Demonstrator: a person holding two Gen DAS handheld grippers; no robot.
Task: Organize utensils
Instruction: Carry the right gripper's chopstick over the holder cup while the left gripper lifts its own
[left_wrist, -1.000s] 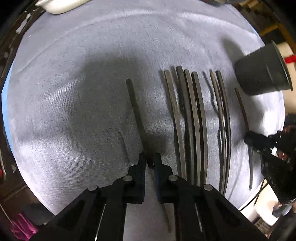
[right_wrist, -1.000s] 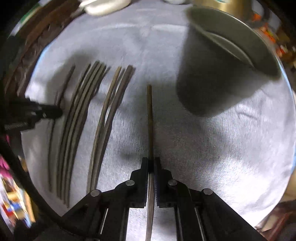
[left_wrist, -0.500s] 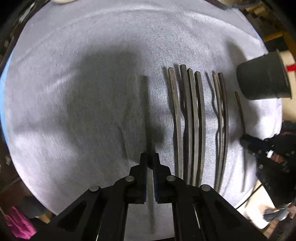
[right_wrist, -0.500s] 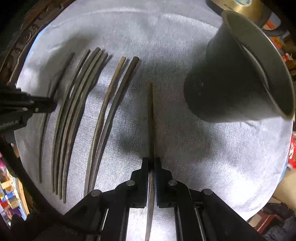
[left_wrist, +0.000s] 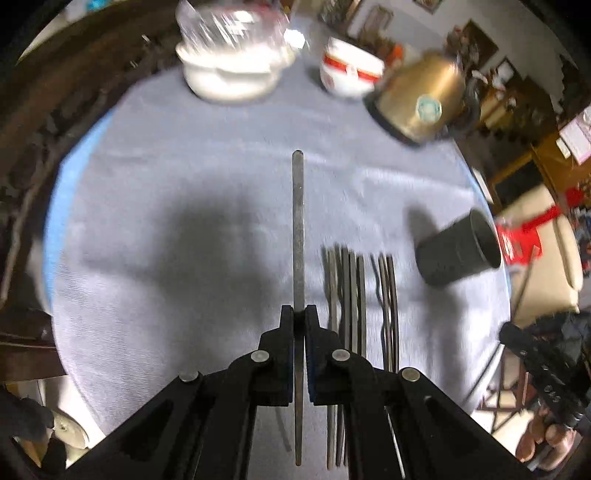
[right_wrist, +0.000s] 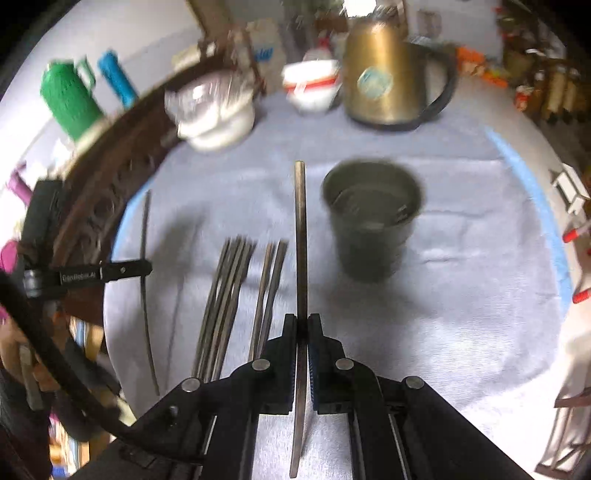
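In the left wrist view, our left gripper (left_wrist: 300, 314) is clamped on one slim utensil (left_wrist: 297, 236), which runs straight out ahead between the fingers and also trails back under them. It looks lifted clear of the grey cloth (left_wrist: 177, 266), though blur makes that a judgement. Just to the right of the fingers lie the remaining utensils (left_wrist: 347, 295) in a row on the cloth, and farther right, ahead of the tips, stands the dark cup (left_wrist: 458, 251). A white bowl (left_wrist: 229, 74) and a brass kettle (left_wrist: 417, 99) sit well beyond the fingertips.

In the right wrist view, our right gripper (right_wrist: 302, 321) is likewise closed tight on a second utensil (right_wrist: 300, 236), its far end reaching up beside the cup's (right_wrist: 373, 221) left rim. The cup stands just ahead and to the right of these fingers, mouth open toward us. The loose utensils lie to the left of the fingers, and beyond them the left gripper shows with its own piece.

We judge the step to be carrying: both pieces picked up, neither yet in the cup. Next we need to tip each utensil more upright, bring its end over the cup's mouth, and release only once it is inside the rim. The right piece is nearer; going one at a time should keep the two from clashing.
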